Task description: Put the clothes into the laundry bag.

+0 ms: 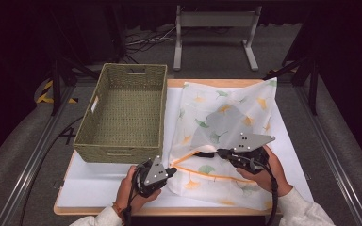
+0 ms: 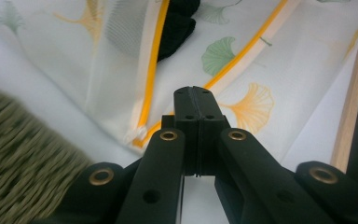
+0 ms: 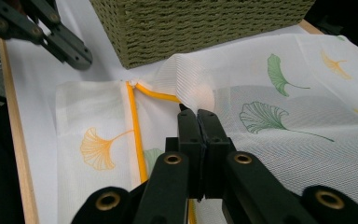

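Observation:
A white mesh bag [image 1: 226, 113] printed with ginkgo leaves lies on the white table [image 1: 94, 183]. An orange zipper [image 3: 135, 126] runs along its near opening. My right gripper [image 1: 206, 154] is shut on the upper mesh layer at the opening and holds a fold of it raised [image 3: 189, 88]. My left gripper [image 1: 173, 170] sits at the bag's near left corner, shut with nothing between its jaws. In the left gripper view its closed tips [image 2: 196, 91] point over the zipper [image 2: 154, 60] toward the right gripper's black jaws.
A green woven basket [image 1: 127, 110] stands empty on the table's left half, close to the bag's left edge [image 3: 191, 23]. The table's wooden rim [image 2: 349, 107] runs along the near side. A grey metal stand [image 1: 215, 21] is on the floor beyond.

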